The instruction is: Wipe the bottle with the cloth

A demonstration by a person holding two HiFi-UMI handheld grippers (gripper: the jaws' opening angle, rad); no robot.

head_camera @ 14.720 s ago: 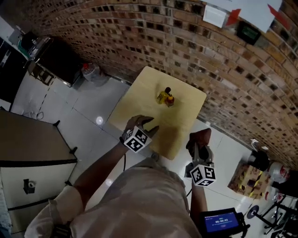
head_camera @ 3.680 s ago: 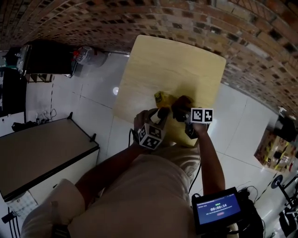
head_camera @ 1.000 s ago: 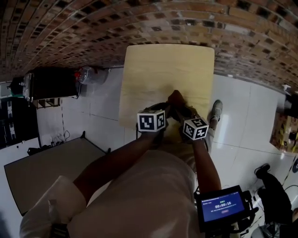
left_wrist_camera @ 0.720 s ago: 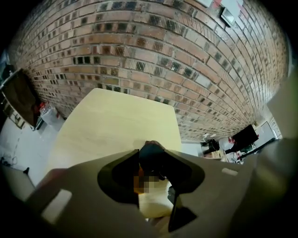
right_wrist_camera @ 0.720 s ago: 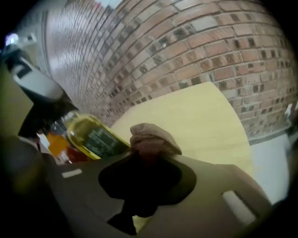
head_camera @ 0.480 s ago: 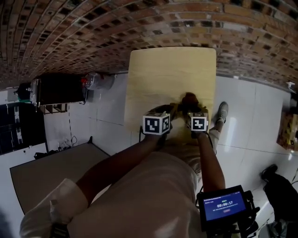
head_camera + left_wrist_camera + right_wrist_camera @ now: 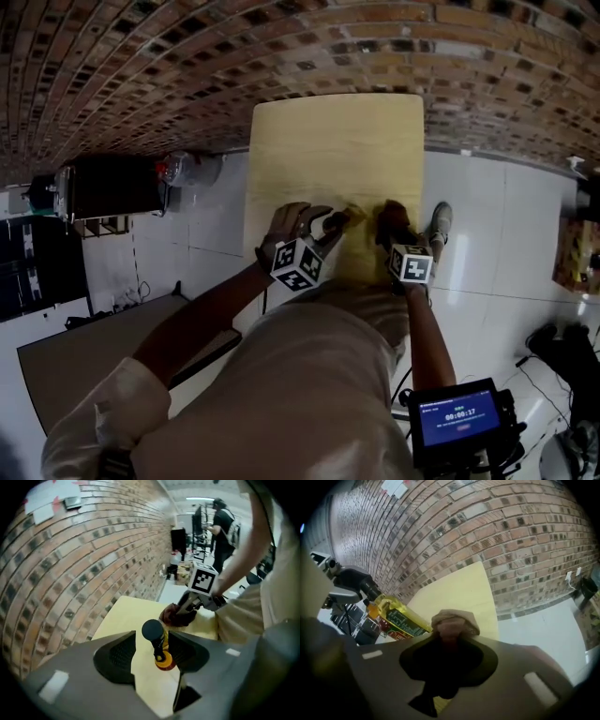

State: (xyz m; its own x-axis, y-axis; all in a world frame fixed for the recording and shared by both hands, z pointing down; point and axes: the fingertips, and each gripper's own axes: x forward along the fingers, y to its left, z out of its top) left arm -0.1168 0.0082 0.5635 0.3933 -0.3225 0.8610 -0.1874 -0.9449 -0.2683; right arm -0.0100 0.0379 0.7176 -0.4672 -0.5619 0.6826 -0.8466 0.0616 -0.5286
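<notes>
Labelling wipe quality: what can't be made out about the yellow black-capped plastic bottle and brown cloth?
Right gripper view: label print on the yellow plastic bottle too small; its base cut off by the right gripper.
Head view: bottle mostly hidden by the left gripper, whose jaws are opening around it.
Same view: brown cloth mostly bunched inside that gripper, shut on it.

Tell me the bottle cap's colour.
Black; the cap shows best in the left gripper view.

Bottle (image 7: 160, 649) is sitting on the table (image 7: 328, 141), between the opening jaws of the left gripper (image 7: 152, 641). Cloth (image 7: 453, 622) is sitting just right of it, clamped in the right gripper (image 7: 447, 640). Brick wall (image 7: 187, 56) is running behind the table.
</notes>
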